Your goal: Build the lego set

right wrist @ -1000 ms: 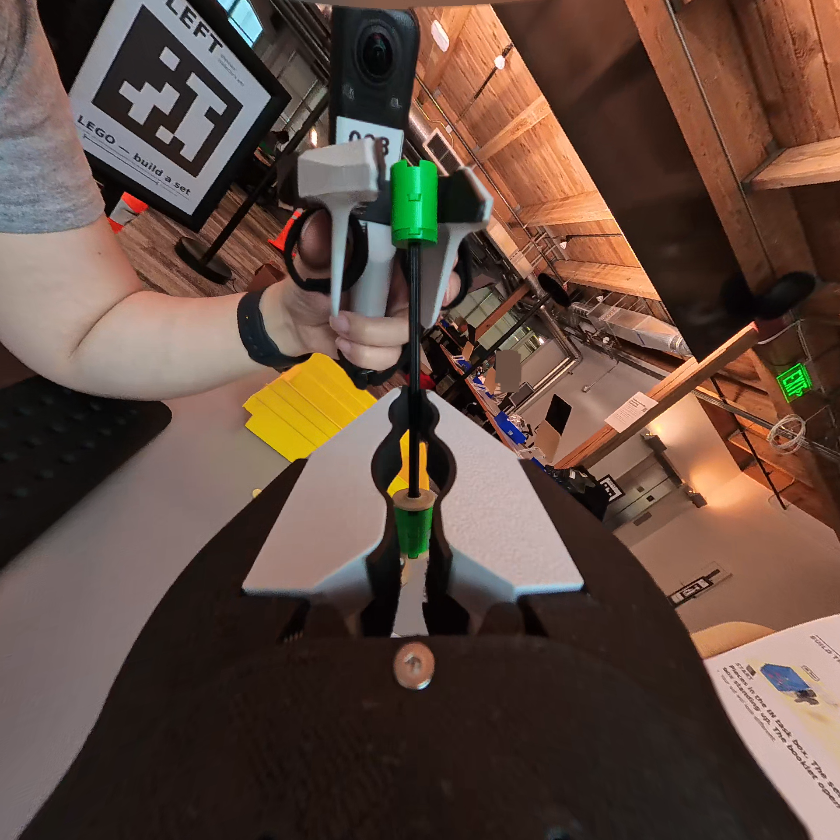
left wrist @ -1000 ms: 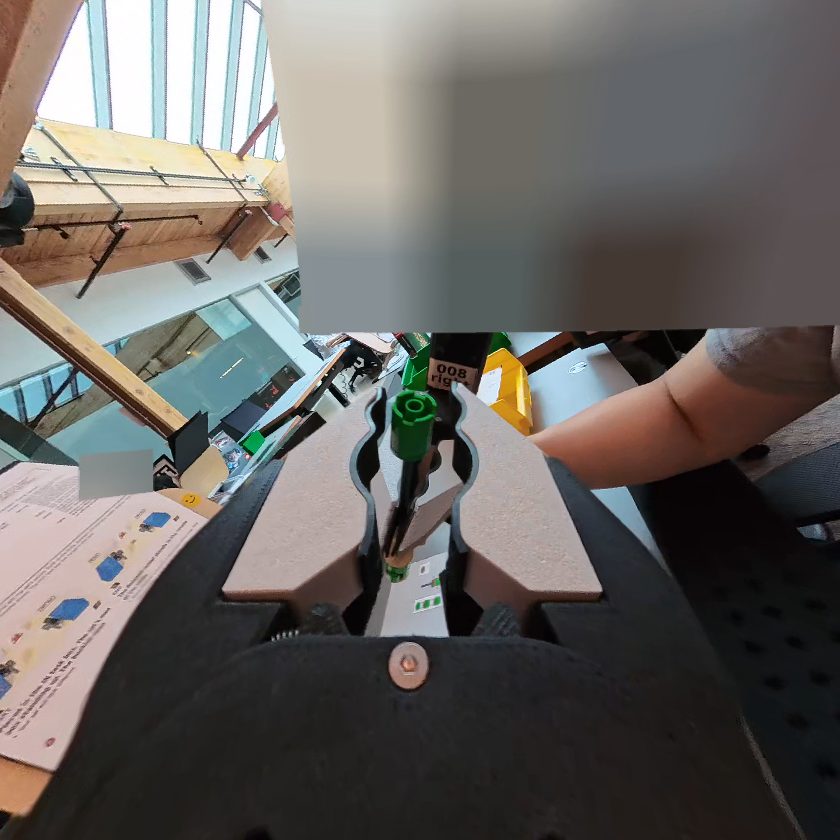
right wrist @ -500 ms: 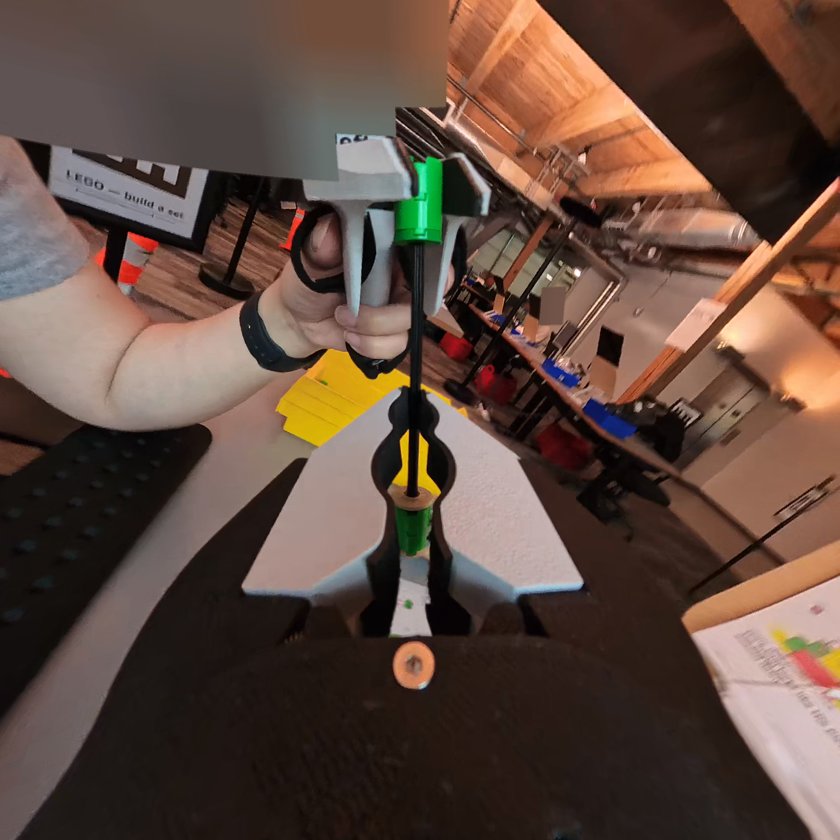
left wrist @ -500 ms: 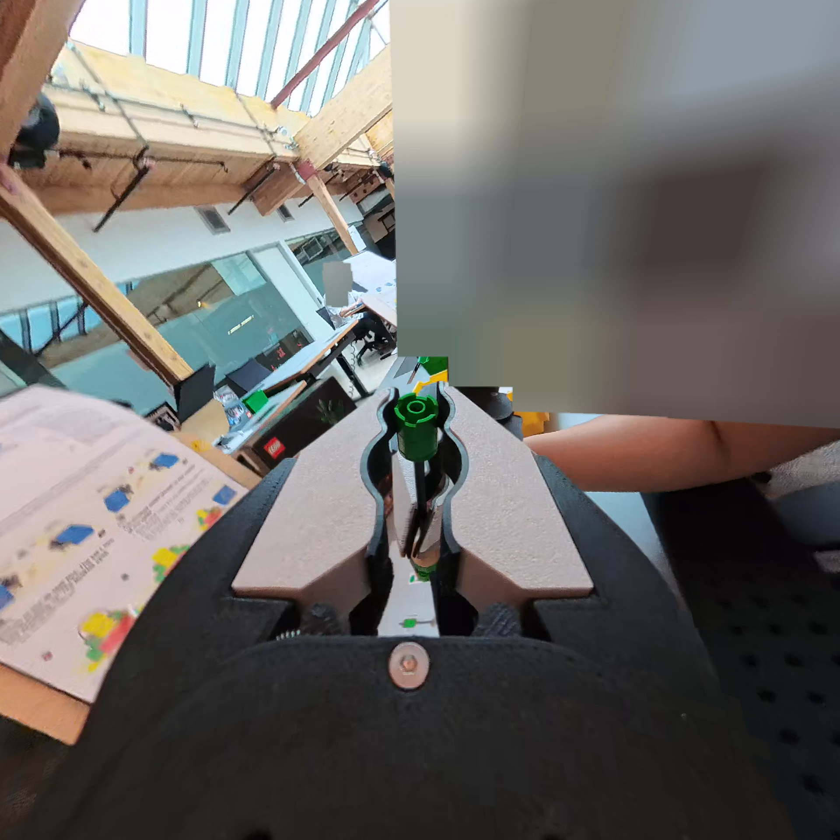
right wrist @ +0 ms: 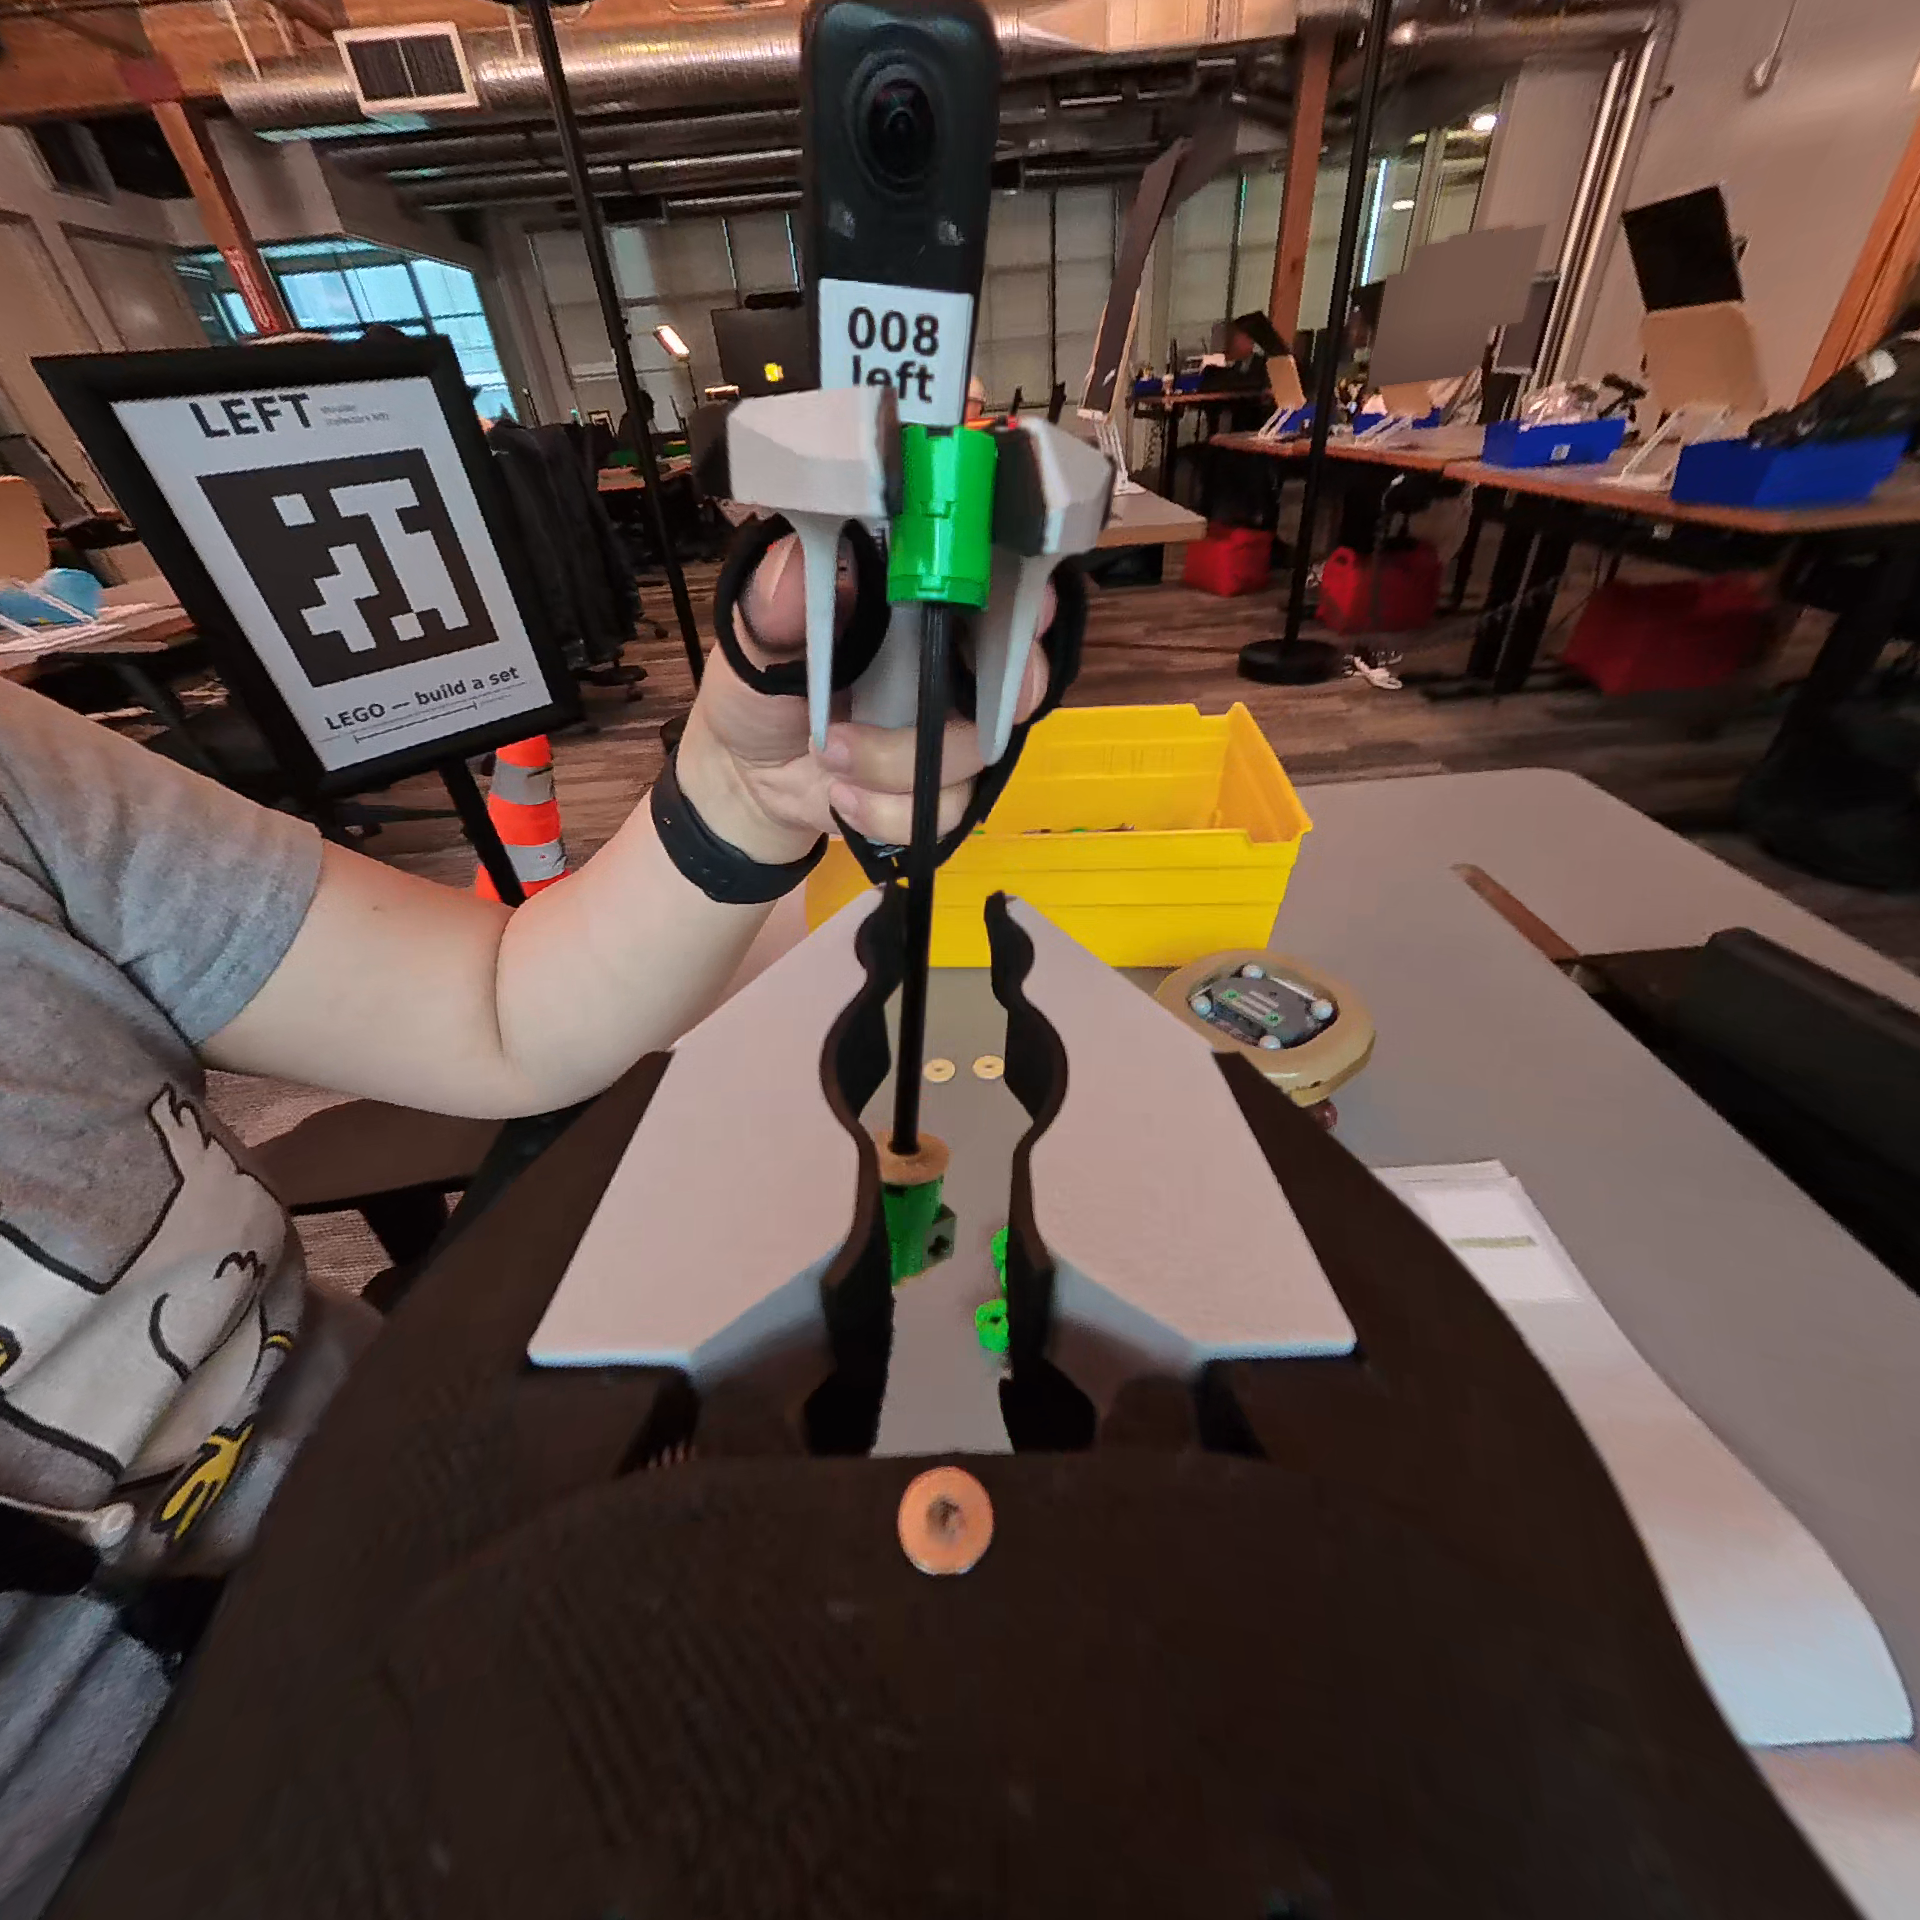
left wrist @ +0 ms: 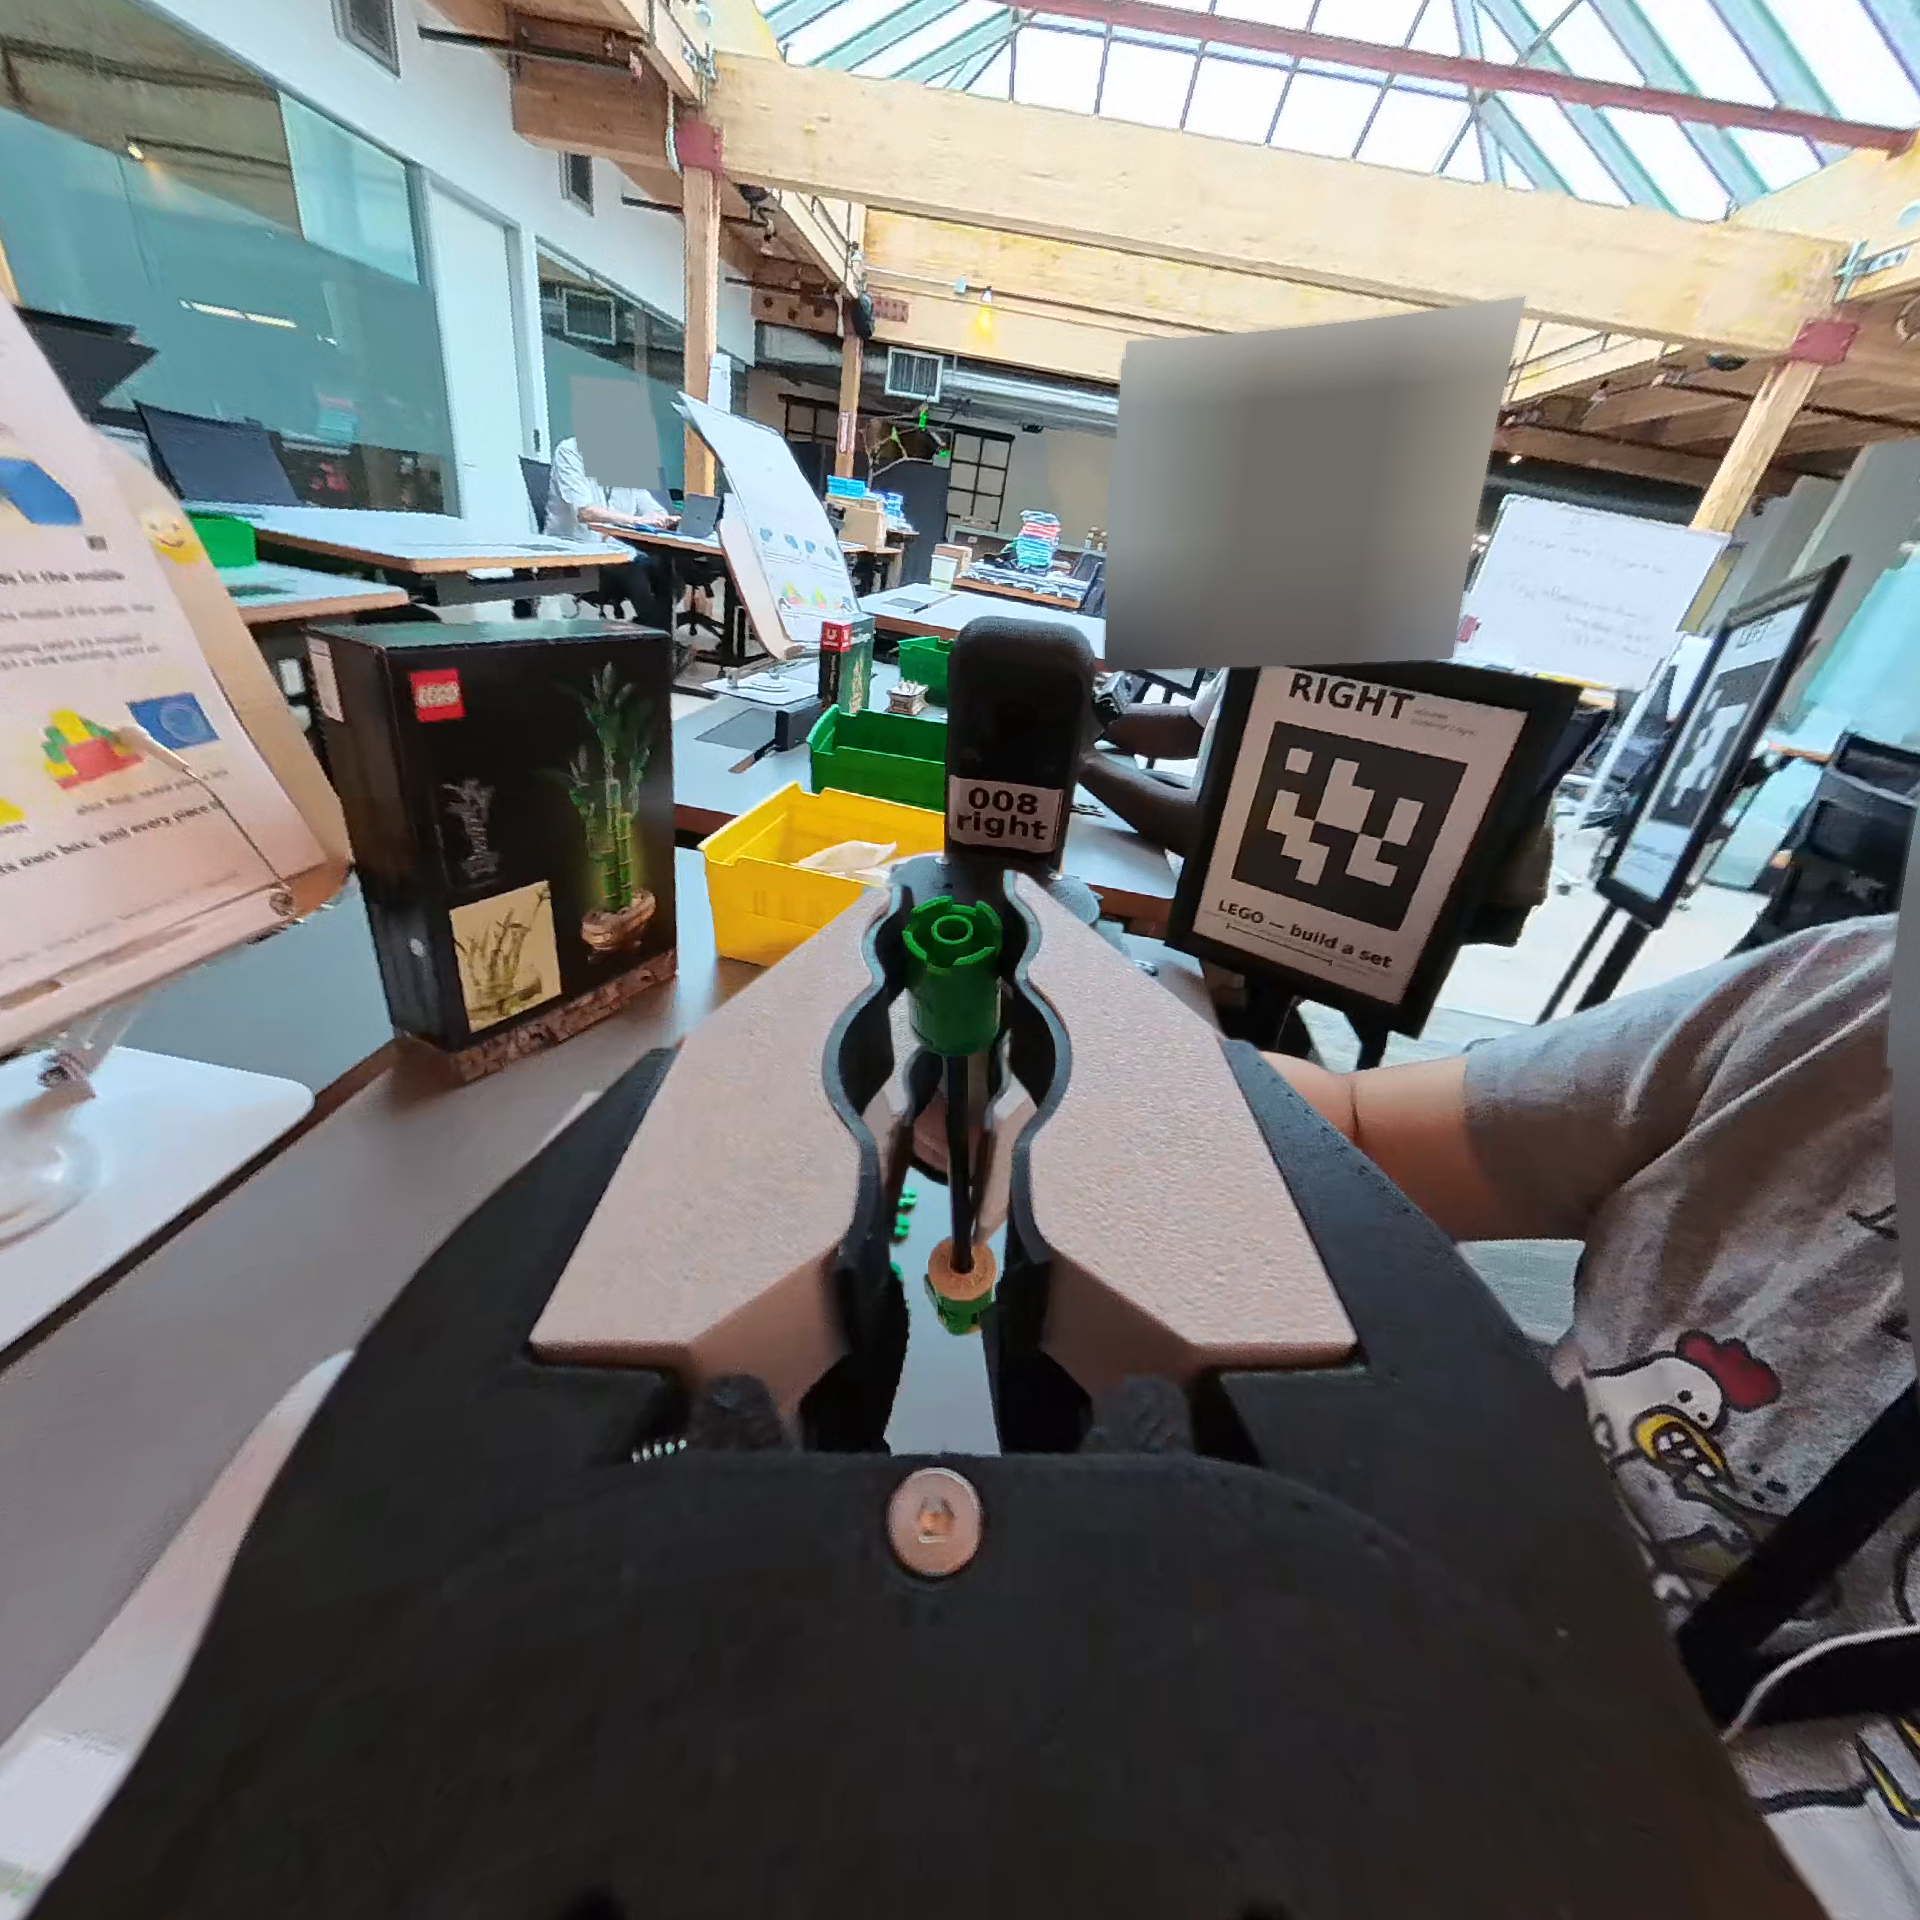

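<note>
While the left hand-held gripper [right wrist: 940, 520] clamps the green cylinder [right wrist: 940, 530] to steady the rod [right wrist: 920, 883], the right hand-held gripper [right wrist: 940, 940] stands narrowly open around it, apparently releasing the lower stack [right wrist: 912, 1210].

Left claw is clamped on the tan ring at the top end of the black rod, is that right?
Not quite. The left claw is clamped on the green cylinder at the top end of the black rod; the tan ring sits at the lower end. The right wrist view shows it.
</note>
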The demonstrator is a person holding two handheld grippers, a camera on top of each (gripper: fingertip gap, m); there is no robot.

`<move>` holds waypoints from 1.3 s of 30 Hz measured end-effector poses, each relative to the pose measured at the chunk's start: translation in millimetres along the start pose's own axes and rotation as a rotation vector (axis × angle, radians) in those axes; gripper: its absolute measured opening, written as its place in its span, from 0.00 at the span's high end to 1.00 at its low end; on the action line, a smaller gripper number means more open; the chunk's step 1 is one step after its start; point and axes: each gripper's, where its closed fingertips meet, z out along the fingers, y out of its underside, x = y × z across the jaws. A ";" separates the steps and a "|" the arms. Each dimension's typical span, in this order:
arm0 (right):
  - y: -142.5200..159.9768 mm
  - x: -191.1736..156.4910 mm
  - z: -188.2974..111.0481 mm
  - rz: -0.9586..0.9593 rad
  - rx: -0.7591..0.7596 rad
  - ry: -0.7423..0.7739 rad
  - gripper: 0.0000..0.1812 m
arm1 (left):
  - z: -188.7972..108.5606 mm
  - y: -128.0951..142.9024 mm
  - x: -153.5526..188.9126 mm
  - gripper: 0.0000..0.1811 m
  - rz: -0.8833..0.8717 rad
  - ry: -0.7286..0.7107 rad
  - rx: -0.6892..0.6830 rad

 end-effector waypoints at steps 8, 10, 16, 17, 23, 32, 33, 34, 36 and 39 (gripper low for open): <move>-3.1 9.1 -11.9 0.327 0.019 -0.064 1.00 | -6.4 -7.7 -14.7 0.58 0.177 -0.099 0.044; -7.6 14.7 -20.4 0.461 0.051 -0.094 1.00 | -7.7 -8.4 -5.4 0.45 0.330 -0.133 0.002; -7.2 8.3 -32.8 0.548 -0.003 -0.166 1.00 | 7.5 16.8 -4.3 0.45 0.763 -0.334 -0.217; -8.0 5.9 -33.2 0.554 -0.005 -0.178 1.00 | 9.7 20.1 -5.9 0.47 0.770 -0.336 -0.228; -2.2 9.1 -27.2 0.253 -0.036 -0.063 1.00 | 4.0 6.1 -22.5 0.59 0.301 -0.249 -0.057; -4.8 9.8 -22.9 -0.299 -0.011 0.111 0.99 | 10.1 1.8 14.4 0.88 0.326 -0.033 0.044; -4.9 9.5 -23.2 -0.343 -0.006 0.119 0.99 | 11.5 2.5 16.5 0.92 0.355 -0.039 0.039; -5.2 10.3 -23.5 -0.370 -0.005 0.135 0.99 | 12.2 2.9 16.9 0.93 0.377 -0.051 0.032; -6.7 7.6 -23.1 -0.376 0.001 0.133 0.99 | 12.9 2.3 20.2 0.93 0.403 -0.056 0.031; -15.0 -6.2 -23.7 -0.363 0.056 0.085 1.00 | 12.3 -3.8 32.5 0.93 0.416 -0.025 0.065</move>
